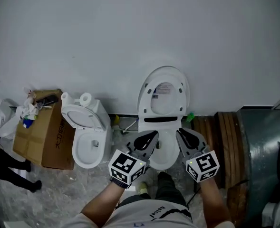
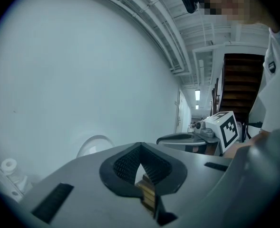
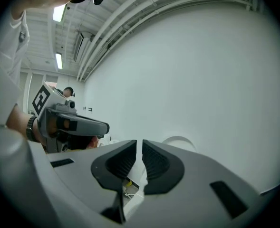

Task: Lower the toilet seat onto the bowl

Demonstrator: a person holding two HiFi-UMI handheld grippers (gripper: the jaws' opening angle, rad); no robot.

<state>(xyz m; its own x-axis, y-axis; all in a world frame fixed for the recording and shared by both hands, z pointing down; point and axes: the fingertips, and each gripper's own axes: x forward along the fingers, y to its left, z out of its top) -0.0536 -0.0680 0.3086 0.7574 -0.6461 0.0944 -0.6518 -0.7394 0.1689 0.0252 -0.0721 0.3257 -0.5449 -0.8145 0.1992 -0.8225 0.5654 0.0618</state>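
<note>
toilet seat (image 1: 163, 95) up, leaning on the wall (image 1: 130, 32) behind the bowl (image 1: 164, 152)
left gripper (image 1: 149, 137) and right gripper (image 1: 182, 135) hang side by side over the bowl, both jaws pinched together on nothing.

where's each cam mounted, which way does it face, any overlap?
Head view: person's head, steeply down at bowl and raised seat; left gripper, right gripper, forearms, torso show.
Left gripper view: on the left gripper, facing the wall along its closed fingers; sleeve at right.
Right gripper view: on the right gripper, facing the wall along its closed fingers; wrist at left.
Shared: both gripper views catch the raised seat and the other gripper.
</note>
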